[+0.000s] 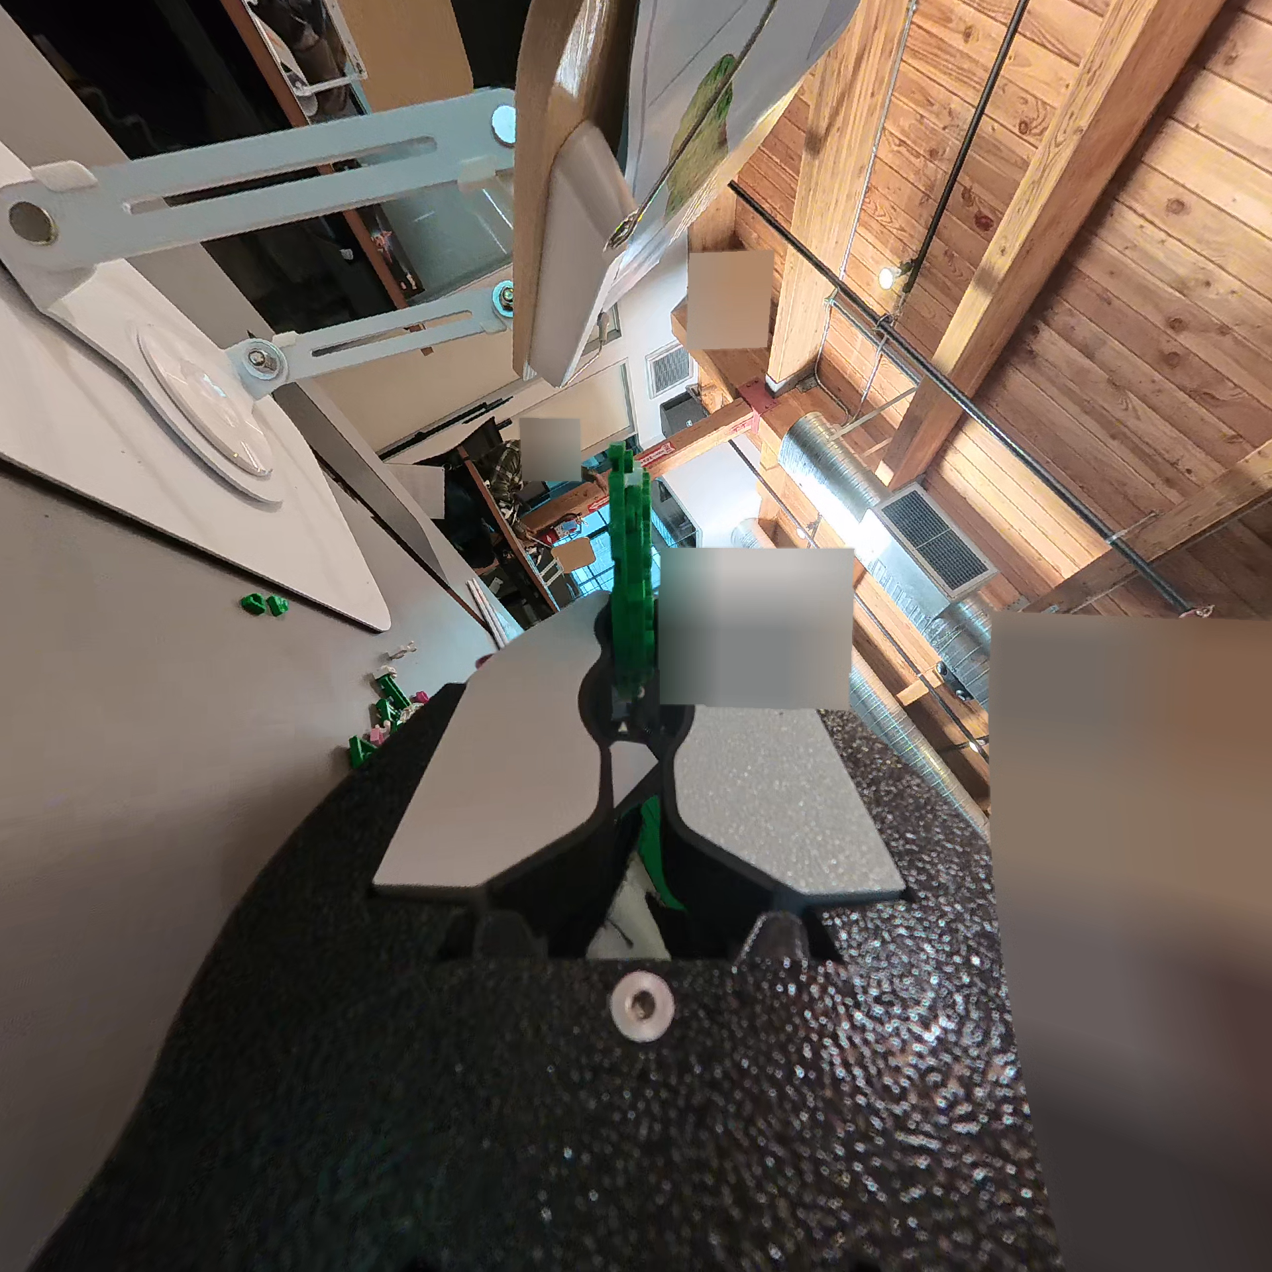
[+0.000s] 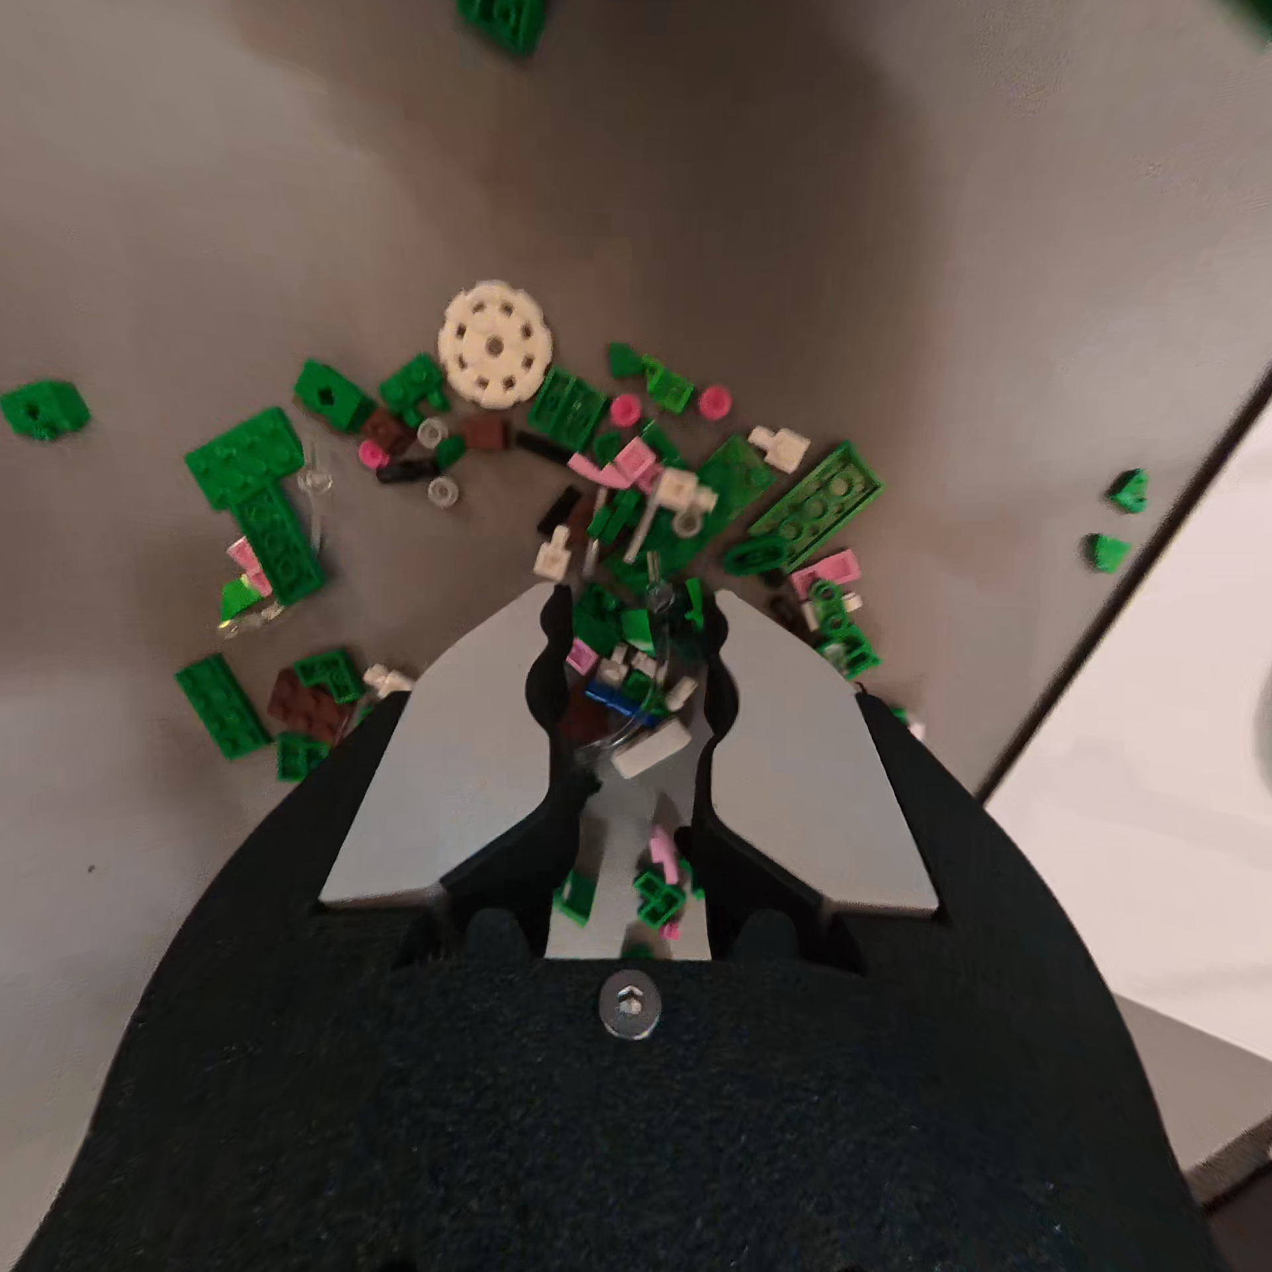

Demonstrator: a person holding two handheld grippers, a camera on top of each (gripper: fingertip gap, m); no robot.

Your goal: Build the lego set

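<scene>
My left gripper (image 1: 623, 664) is shut on a tall narrow green lego assembly (image 1: 630, 550) and holds it up in the air, pointing away from the grey table (image 1: 138, 757). My right gripper (image 2: 637, 599) is open and hovers low over a pile of loose lego pieces (image 2: 640, 523). Green, pink, white and a blue piece show between its jaws, none gripped. Around the pile lie a white round wheel-like piece (image 2: 494, 354), a green T-shaped plate (image 2: 258, 495), a long green plate (image 2: 815, 506) and brown pieces (image 2: 306, 705).
A white stand base (image 1: 172, 447) with slotted arms (image 1: 275, 172) holds a booklet on a wooden board (image 1: 688, 103) above the table. Its white base edge shows at the right (image 2: 1136, 688). Two small green pieces (image 1: 263, 604) lie by the base. Stray green pieces (image 2: 45, 409) lie on the table. About 15 cm separates my left fingertips from my right. My left tips are about 20 cm from the green T-shaped plate (image 2: 258, 495), my right tips only 9 cm.
</scene>
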